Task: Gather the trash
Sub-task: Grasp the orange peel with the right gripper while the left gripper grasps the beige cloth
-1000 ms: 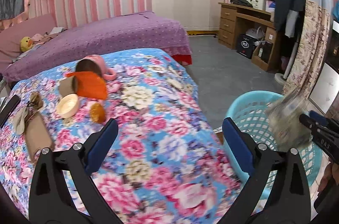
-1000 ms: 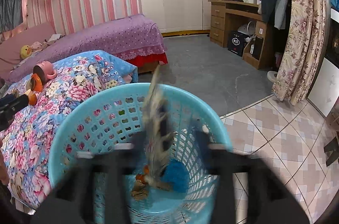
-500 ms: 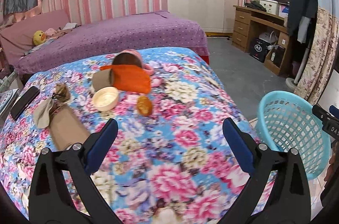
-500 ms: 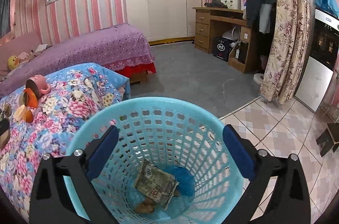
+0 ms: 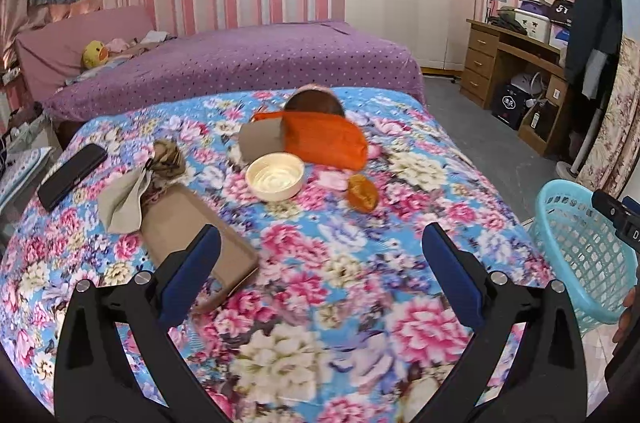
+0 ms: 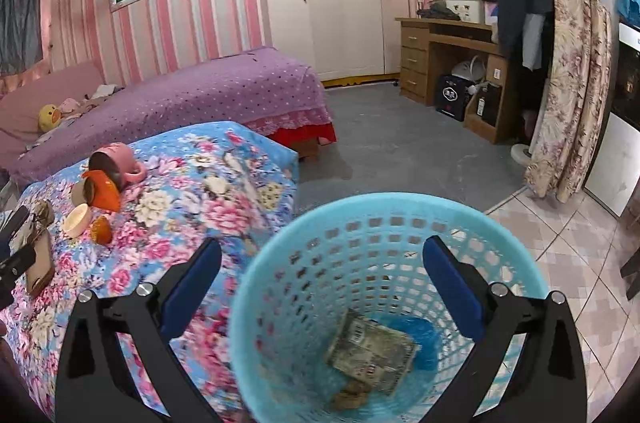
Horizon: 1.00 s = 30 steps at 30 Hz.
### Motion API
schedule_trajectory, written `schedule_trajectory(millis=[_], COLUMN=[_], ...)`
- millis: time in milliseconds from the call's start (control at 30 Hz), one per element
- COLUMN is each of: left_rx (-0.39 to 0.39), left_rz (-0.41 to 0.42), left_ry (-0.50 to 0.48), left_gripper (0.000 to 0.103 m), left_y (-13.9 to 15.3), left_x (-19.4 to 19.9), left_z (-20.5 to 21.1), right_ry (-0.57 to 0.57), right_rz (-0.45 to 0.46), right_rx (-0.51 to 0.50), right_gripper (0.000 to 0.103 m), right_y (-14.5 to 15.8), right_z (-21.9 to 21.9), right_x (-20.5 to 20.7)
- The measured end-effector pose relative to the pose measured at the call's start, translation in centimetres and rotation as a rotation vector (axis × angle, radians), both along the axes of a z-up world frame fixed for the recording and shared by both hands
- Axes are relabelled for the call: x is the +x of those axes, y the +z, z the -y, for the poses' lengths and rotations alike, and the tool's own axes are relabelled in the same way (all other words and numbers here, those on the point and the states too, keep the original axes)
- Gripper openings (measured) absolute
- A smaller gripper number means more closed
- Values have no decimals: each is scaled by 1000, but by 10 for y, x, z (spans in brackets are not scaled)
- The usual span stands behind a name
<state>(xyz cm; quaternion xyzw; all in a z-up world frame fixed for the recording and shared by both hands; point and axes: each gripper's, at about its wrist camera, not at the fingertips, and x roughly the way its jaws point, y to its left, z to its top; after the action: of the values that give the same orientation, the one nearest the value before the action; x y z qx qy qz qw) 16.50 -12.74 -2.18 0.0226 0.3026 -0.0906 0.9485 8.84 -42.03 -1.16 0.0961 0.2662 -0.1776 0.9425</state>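
Observation:
A light blue mesh basket (image 6: 280, 283) stands on the floor beside the floral-covered bed (image 5: 320, 263). A crumpled printed wrapper (image 6: 372, 347) lies at its bottom with other scraps. My right gripper (image 6: 322, 283) hangs open over the basket's near rim, nothing between its fingers. My left gripper (image 5: 320, 263) is open above the bed, empty. On the bed lie a brown cardboard piece (image 5: 192, 231), a beige crumpled wrapper (image 5: 124, 199), a cream bowl (image 5: 275, 176), an amber piece (image 5: 362, 193), an orange bag (image 5: 324, 141) and a tipped pink mug (image 6: 114, 163). The basket (image 5: 580, 255) shows at the right in the left wrist view.
A black phone (image 5: 72, 175) lies at the bed's left edge. A purple bed (image 5: 240, 63) stands behind, a wooden desk (image 5: 516, 71) and floral curtain (image 6: 568, 95) at the right. Grey floor and tiles lie around the basket. A hand (image 5: 628, 315) shows at the far right.
The right gripper has opened and dropped the wrapper into the basket, then drawn back and up a little. The left gripper has swung left over the bed, toward the cardboard and bowl.

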Motion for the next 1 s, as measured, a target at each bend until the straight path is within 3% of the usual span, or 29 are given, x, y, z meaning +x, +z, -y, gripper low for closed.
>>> schedule_trajectory(millis=[533, 1000], left_rx=[0, -28], left_rz=[-6, -81], left_ry=[74, 236], left_gripper=[97, 97], left_y=[-8, -20], left_x=[18, 49], left_z=[-56, -135], right_ry=[75, 164], right_rz=[-42, -85], right_rx=[-17, -68], right_gripper=[98, 98], right_y=[-12, -19], right_z=[-64, -121], right_x=[44, 75])
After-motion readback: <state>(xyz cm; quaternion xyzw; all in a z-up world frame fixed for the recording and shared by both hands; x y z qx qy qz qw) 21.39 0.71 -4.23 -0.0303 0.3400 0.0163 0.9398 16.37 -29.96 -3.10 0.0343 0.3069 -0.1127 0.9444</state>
